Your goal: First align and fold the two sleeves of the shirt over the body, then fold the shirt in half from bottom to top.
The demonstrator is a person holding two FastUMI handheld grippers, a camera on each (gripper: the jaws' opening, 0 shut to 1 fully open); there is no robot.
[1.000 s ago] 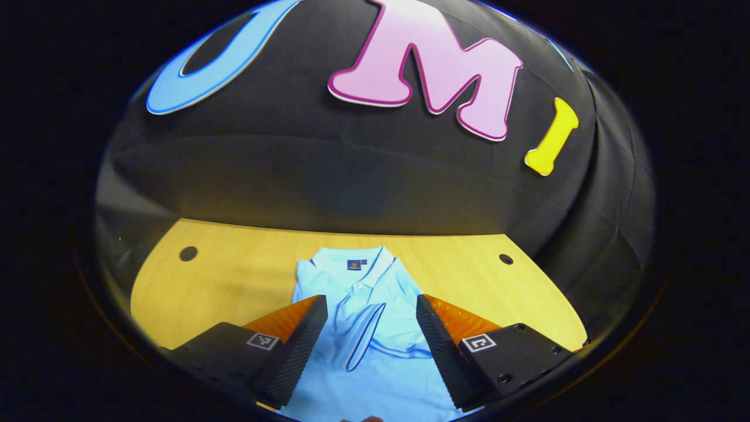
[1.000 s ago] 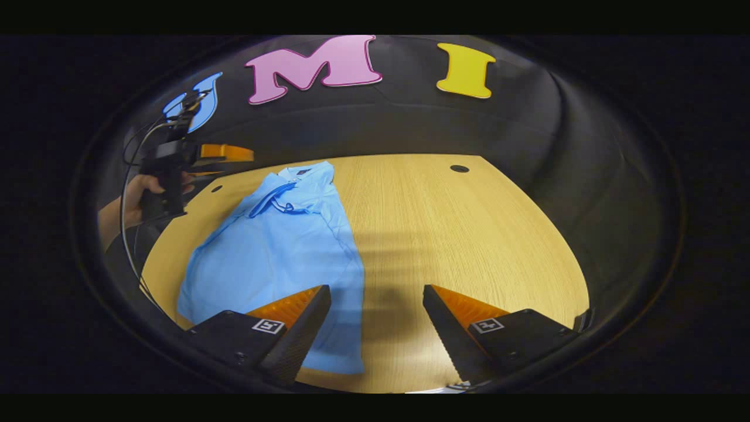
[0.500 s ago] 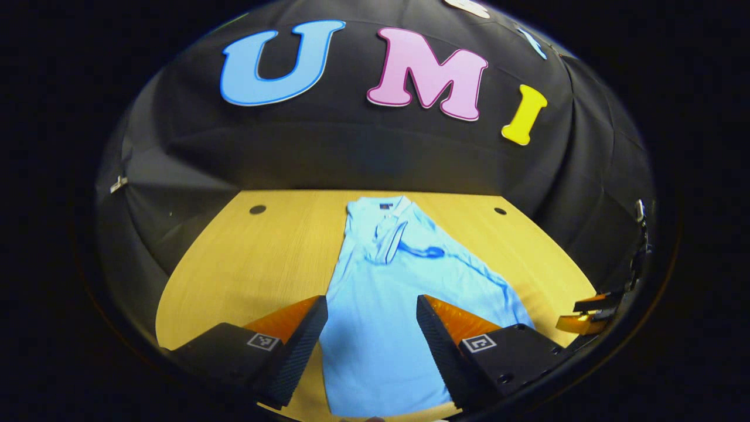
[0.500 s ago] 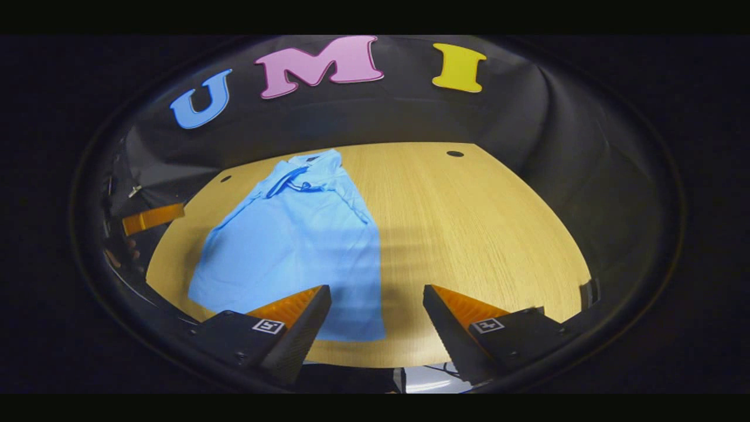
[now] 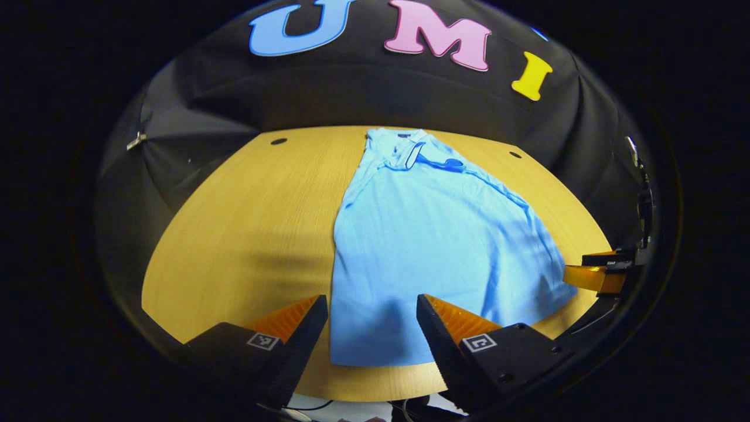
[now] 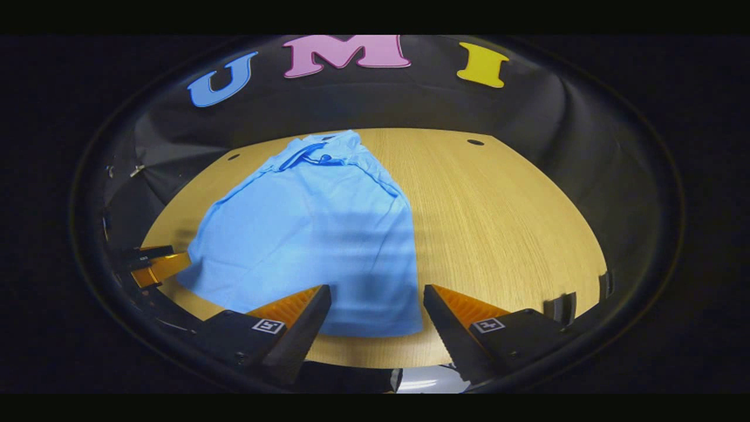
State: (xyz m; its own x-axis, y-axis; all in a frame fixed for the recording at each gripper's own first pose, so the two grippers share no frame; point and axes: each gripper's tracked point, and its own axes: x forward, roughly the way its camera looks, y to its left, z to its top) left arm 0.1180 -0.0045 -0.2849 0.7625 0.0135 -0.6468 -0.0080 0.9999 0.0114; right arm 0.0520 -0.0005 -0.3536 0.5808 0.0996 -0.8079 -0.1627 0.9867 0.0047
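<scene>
A light wooden worktop [image 5: 246, 211] with a rounded outline is carrying a single light-blue shirt [image 5: 428, 234]. The shirt is lying flat with its collar toward the far edge, its hem near the front edge, and both sleeves folded over its body.

Right gripper view: my right gripper [image 6: 377, 319] hangs above the table's [image 6: 498, 234] near edge, fingers spread wide with nothing between them. The light blue shirt [image 6: 316, 234] lies flat on the wooden table, collar toward the far edge, hem along the near edge, sleeves folded over the body near the collar. My left gripper [image 6: 153, 265] sits just beside the shirt's near-left corner; its jaw state unclear.
</scene>
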